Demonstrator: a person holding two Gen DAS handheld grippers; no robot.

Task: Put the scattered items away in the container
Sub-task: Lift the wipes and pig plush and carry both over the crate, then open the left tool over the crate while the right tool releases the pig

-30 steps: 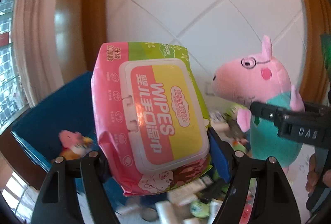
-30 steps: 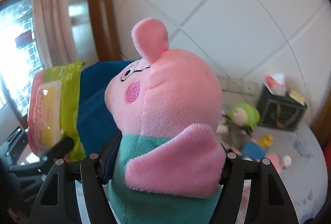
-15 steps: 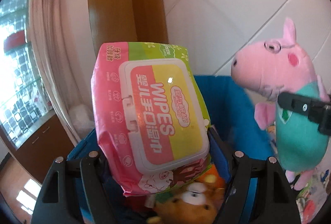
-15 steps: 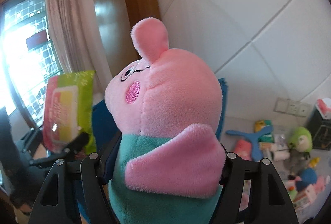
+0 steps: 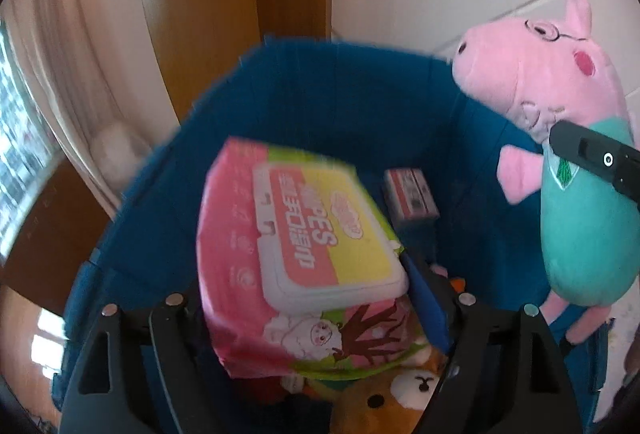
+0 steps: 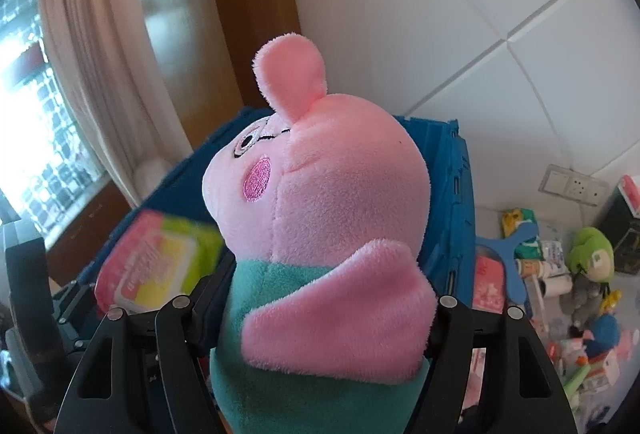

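Observation:
The pink, yellow and green pack of wipes [image 5: 300, 258] is blurred and tilted, apart from my left gripper's left finger, inside the blue container [image 5: 280, 105]. My left gripper [image 5: 316, 318] stands open over the container. The pack also shows in the right wrist view [image 6: 156, 266]. My right gripper [image 6: 316, 318] is shut on the pink pig plush [image 6: 320, 234] in a teal shirt, held above the container's right rim [image 6: 452, 169]. The plush also shows in the left wrist view [image 5: 560, 137].
Inside the container lie a brown bear plush [image 5: 400, 402] and a small red box [image 5: 410, 193]. Right of the container, several toys, bottles and a green plush [image 6: 592, 258] lie on the surface. A tiled wall, a wooden frame [image 5: 240, 13] and a curtain stand behind.
Both grippers moved over the blue container. My left gripper opened and the wipes pack is dropping away from it into the container. The pig plush stays gripped.

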